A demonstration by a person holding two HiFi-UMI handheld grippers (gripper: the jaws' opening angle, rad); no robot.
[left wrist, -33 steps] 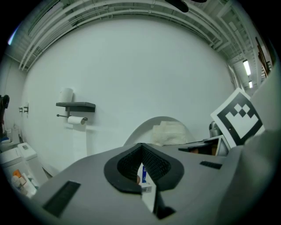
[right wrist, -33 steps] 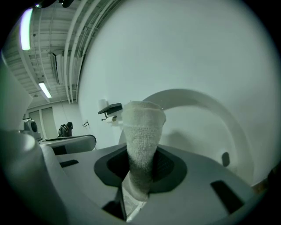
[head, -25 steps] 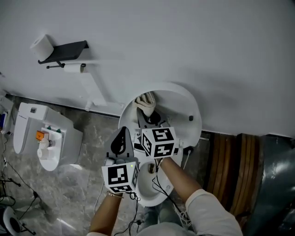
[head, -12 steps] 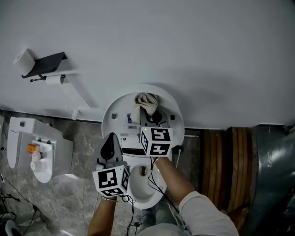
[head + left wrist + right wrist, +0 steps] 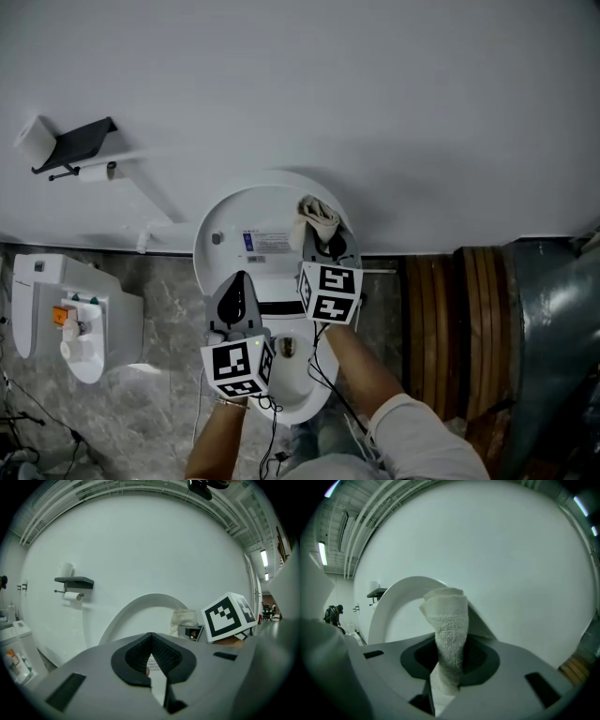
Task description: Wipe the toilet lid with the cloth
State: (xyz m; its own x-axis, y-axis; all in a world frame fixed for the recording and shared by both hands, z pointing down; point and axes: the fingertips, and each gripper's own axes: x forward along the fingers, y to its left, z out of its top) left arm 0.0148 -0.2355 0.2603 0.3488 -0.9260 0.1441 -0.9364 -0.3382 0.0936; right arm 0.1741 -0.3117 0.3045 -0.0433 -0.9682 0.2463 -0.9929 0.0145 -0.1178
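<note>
The white toilet lid [image 5: 246, 211] stands raised against the wall. A beige cloth [image 5: 319, 217] is pressed on the lid's upper right part, and my right gripper [image 5: 328, 246] is shut on it. In the right gripper view the cloth [image 5: 449, 634] sticks up between the jaws of that gripper [image 5: 445, 677], in front of the lid [image 5: 398, 602]. My left gripper [image 5: 238, 279] is shut on nothing and hovers low before the lid's left half, over the bowl [image 5: 292, 380]. The left gripper view shows that gripper [image 5: 151, 656], the lid [image 5: 140, 604], and the cloth [image 5: 183, 620] further right.
A black shelf [image 5: 82, 139] with a paper roll [image 5: 36, 136] hangs on the wall at the left. A white unit [image 5: 66, 309] stands on the grey stone floor at the left. Wooden slats [image 5: 450, 319] and a grey duct [image 5: 553, 328] are at the right. Cables trail below the bowl.
My right gripper has carried the cloth across the lid from its left part to its upper right edge. The left gripper has shifted a little and stayed shut.
</note>
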